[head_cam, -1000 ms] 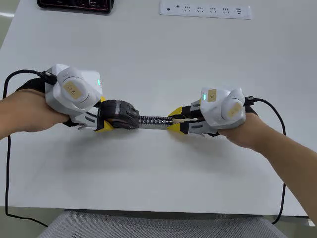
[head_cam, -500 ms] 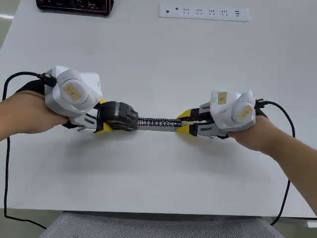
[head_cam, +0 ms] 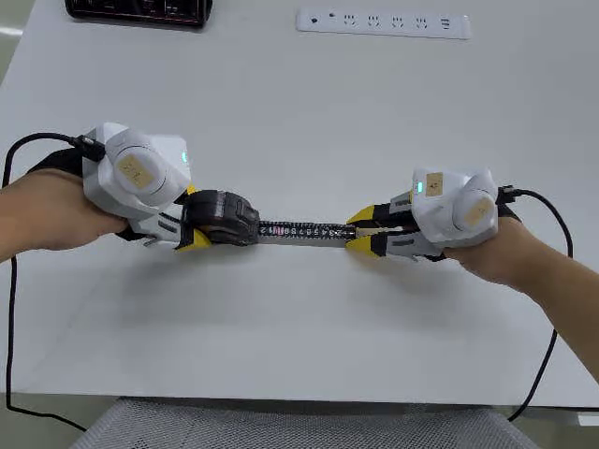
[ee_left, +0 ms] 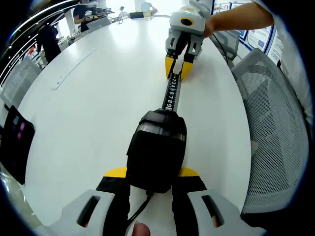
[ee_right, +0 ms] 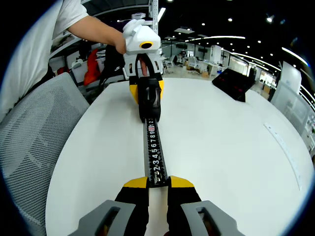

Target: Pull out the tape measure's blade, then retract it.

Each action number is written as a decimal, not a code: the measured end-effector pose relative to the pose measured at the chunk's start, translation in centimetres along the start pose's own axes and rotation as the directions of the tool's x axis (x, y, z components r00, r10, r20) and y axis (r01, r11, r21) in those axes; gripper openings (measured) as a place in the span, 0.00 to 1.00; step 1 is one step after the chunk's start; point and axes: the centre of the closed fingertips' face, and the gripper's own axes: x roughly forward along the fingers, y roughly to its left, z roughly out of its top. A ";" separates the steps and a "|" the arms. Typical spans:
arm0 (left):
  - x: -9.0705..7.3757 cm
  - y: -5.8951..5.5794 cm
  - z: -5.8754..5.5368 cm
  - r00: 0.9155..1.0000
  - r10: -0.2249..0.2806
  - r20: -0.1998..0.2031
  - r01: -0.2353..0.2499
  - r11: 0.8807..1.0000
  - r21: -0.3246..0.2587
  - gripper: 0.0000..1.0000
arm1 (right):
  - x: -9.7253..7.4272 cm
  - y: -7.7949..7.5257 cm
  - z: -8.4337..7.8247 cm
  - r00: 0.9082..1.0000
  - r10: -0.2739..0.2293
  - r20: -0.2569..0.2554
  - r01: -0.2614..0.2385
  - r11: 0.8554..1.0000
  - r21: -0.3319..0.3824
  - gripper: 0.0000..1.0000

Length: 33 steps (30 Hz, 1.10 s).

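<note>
My left gripper [head_cam: 194,217] is clamped around the black tape measure [head_cam: 226,217], at the left of the white table [head_cam: 299,112]. My right gripper [head_cam: 360,230], well to the right, is pinched almost closed on the blade [head_cam: 304,228] tip. The blade runs straight and level between the 2 grippers, numbers facing up.
</note>
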 end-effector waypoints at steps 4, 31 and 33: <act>0.0 0.0 0.0 1.000 0.000 -0.001 0.000 1.000 0.000 0.27 | -0.3 0.0 -0.3 1.000 -0.003 -0.006 0.003 1.000 0.000 0.10; 0.0 0.0 0.1 1.000 -0.004 -0.009 0.004 1.000 -0.003 0.27 | -3.0 -0.2 -2.3 0.999 -0.036 -0.041 0.037 0.999 0.013 0.09; 0.0 0.0 0.0 1.000 -0.004 -0.010 0.004 1.000 -0.002 0.27 | -3.2 -0.3 -2.5 0.998 -0.037 -0.045 0.037 0.999 0.013 0.09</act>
